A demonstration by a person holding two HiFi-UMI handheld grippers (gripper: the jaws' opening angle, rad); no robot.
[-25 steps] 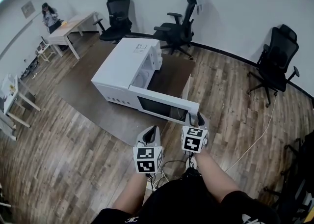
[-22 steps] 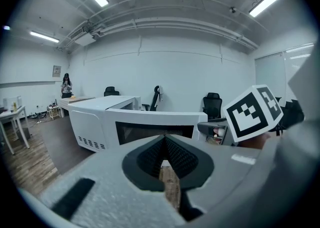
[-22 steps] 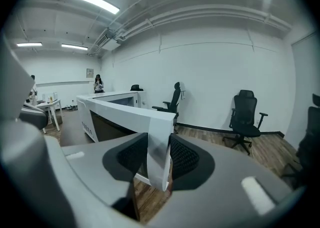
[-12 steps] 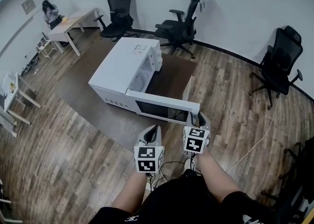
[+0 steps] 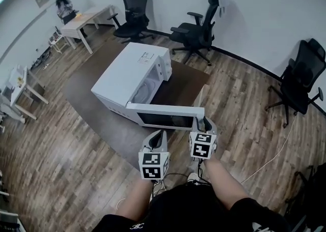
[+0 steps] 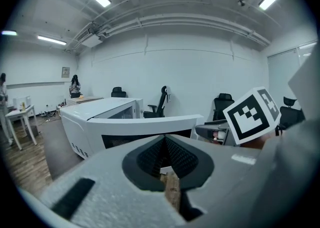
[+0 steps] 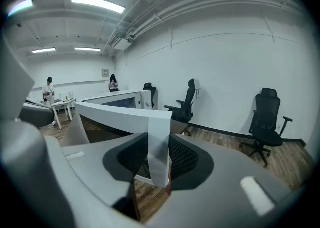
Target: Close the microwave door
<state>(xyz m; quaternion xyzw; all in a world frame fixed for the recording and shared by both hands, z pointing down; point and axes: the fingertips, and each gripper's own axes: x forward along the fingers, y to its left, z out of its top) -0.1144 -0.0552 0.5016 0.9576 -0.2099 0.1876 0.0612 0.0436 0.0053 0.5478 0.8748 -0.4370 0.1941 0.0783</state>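
Microwave door (image 5: 163, 108) stands swung well out from the white microwave (image 5: 130, 70), which sits mid-frame in the head view on a broad brown surface (image 5: 86, 98). The door's hinge is at its left end and its free end points to the right of the frame.

The right gripper (image 5: 204, 121) is at that free end. Its jaws are closing, with the door's edge between them and a pad against each face. In the right gripper view the white end panel fills the gap, so nothing behind it can be made out. The left gripper (image 5: 161, 135) hangs just beside the right one, below the door in the frame. Its jaws are drawn together on nothing and it does not touch the door.

Only a pale sliver of the oven cavity shows between the housing and the door. In the left gripper view, the right gripper's marker cube (image 6: 252, 114) covers the door's free end. Where the surface ends beneath the door is hard to tell. The person's arms and body are cut off at the bottom edge.

Between the door and the oven front lies a wedge of bare brown surface. Three office chairs (image 5: 201, 25) stand well apart from it along the far wall. A desk (image 5: 89, 20) with a person (image 5: 64, 7) beside it is at upper left. A cable (image 5: 275, 147) trails across the wooden floor (image 5: 61, 165) at lower right.
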